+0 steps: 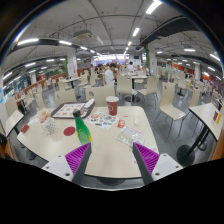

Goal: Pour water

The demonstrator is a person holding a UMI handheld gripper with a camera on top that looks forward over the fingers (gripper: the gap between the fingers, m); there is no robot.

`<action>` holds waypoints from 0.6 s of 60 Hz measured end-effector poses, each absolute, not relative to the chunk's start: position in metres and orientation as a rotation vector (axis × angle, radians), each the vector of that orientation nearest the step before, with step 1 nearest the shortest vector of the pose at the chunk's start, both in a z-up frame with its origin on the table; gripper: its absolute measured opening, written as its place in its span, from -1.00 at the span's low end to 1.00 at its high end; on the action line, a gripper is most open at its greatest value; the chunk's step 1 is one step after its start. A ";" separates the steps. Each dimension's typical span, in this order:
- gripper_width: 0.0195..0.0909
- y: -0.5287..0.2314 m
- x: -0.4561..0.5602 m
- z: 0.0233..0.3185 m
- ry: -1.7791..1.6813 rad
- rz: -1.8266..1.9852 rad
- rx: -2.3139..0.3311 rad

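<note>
Gripper view shows the fingers (111,158) spread and empty above the worktop (100,140), the green bottle (82,128) just ahead of the left one and the red cup (112,104) beyond, so an off-centre approach could tip the bottle.

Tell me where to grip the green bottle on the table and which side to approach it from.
Grip the green bottle around its mid-body, coming straight ahead and slightly left. It stands upright on the table, just beyond the open gripper, so level jaws can likely close on its round sides. The red cup stands farther back, apart from it, so that approach looks unobstructed.
</note>
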State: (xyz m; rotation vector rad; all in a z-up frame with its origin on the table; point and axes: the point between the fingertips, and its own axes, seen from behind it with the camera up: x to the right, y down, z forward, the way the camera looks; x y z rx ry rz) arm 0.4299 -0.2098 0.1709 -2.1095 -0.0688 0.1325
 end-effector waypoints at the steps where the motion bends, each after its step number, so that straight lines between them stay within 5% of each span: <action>1: 0.82 -0.210 0.442 0.176 -0.074 0.129 -2.109; 36: 0.82 -0.190 0.380 0.105 -0.058 0.166 -2.014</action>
